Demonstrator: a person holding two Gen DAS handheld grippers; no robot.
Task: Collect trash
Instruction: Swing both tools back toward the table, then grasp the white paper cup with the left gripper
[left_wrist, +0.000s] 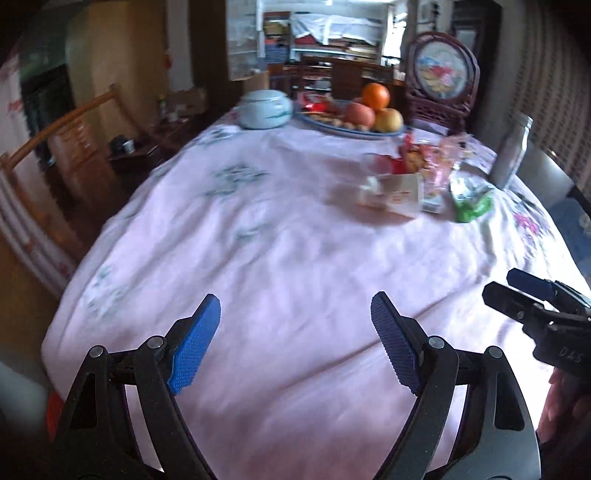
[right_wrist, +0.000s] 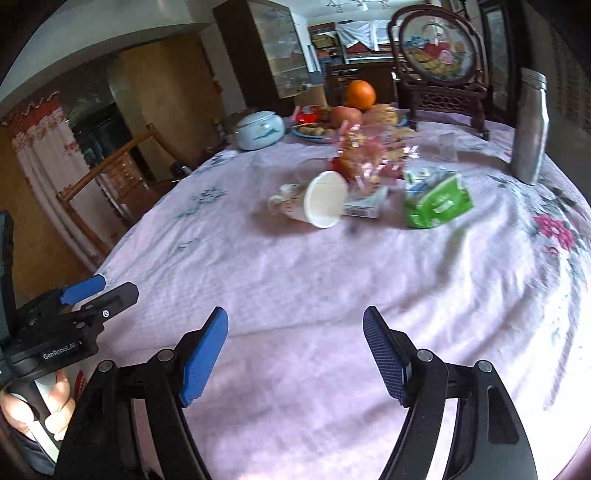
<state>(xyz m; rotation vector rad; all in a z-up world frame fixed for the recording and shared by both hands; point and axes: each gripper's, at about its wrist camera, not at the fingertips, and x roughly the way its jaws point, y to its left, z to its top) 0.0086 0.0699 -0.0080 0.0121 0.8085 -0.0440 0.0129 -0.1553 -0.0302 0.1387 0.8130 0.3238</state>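
Trash lies in a heap on the pink tablecloth (right_wrist: 295, 266): a tipped white paper cup (right_wrist: 325, 201), a crumpled tissue (right_wrist: 284, 203), a small flat box (right_wrist: 364, 206), a green packet (right_wrist: 436, 203) and clear crinkled wrappers (right_wrist: 365, 155). In the left wrist view the cup (left_wrist: 395, 192) and green packet (left_wrist: 472, 201) lie far right. My left gripper (left_wrist: 295, 339) is open and empty above the near cloth. My right gripper (right_wrist: 295, 350) is open and empty, well short of the heap. Each gripper shows at the other view's edge.
A fruit plate (left_wrist: 351, 129) with an orange (right_wrist: 360, 94) and apples, a white lidded pot (right_wrist: 260, 129), a framed round screen (right_wrist: 439, 55) and a metal flask (right_wrist: 530, 129) stand at the back. A wooden chair (left_wrist: 66, 147) stands left of the table.
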